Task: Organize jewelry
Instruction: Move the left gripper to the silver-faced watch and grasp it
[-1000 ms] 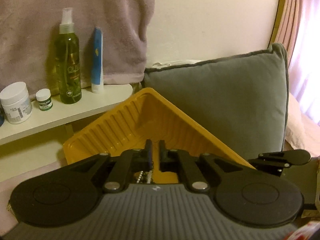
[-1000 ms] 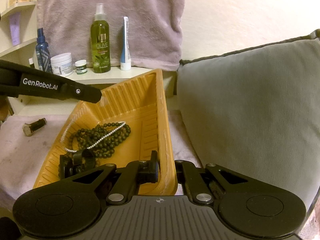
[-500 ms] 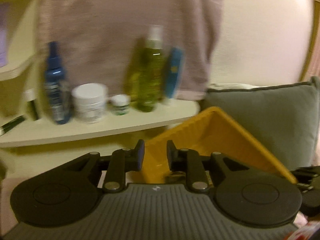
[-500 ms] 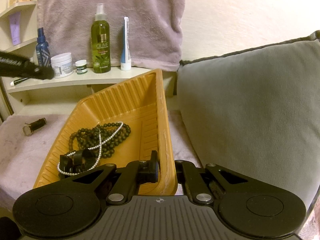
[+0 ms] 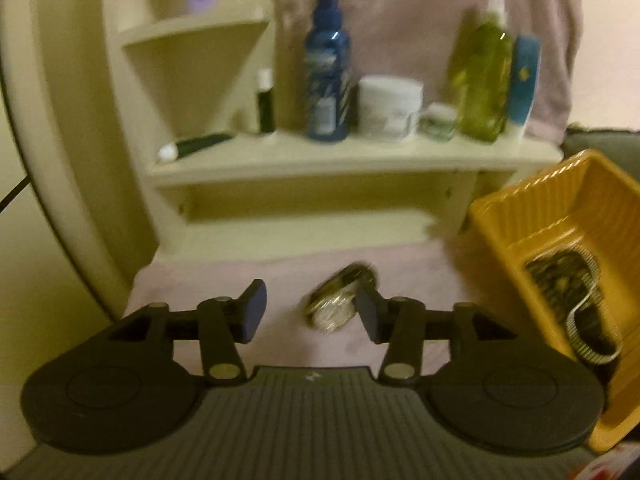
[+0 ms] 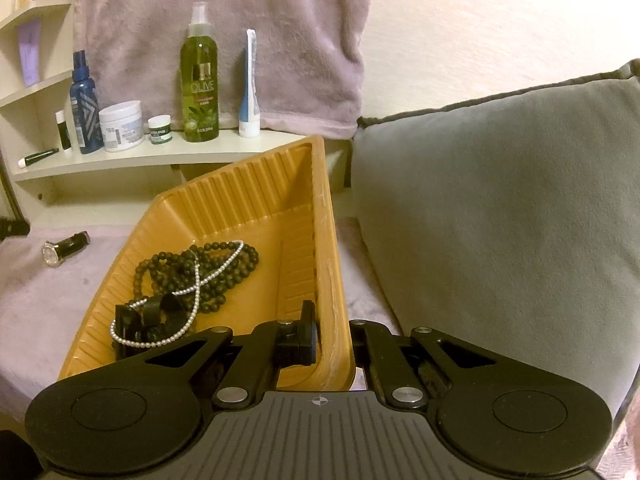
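An orange ribbed tray holds a dark bead necklace, a pearl strand and a black clip. My right gripper is shut on the tray's near right rim. The tray also shows at the right of the left wrist view. A wristwatch lies on the pink cloth, seen small in the right wrist view. My left gripper is open and empty, its fingers either side of the watch and just short of it.
A cream shelf behind carries a blue bottle, white jar, small jar, green olive spray bottle and a blue tube. A grey cushion stands right of the tray. A pink towel hangs behind.
My left gripper let go of the pearl strand in the tray, opened, and swung left out of the tray to the watch. My right gripper kept its hold on the tray.
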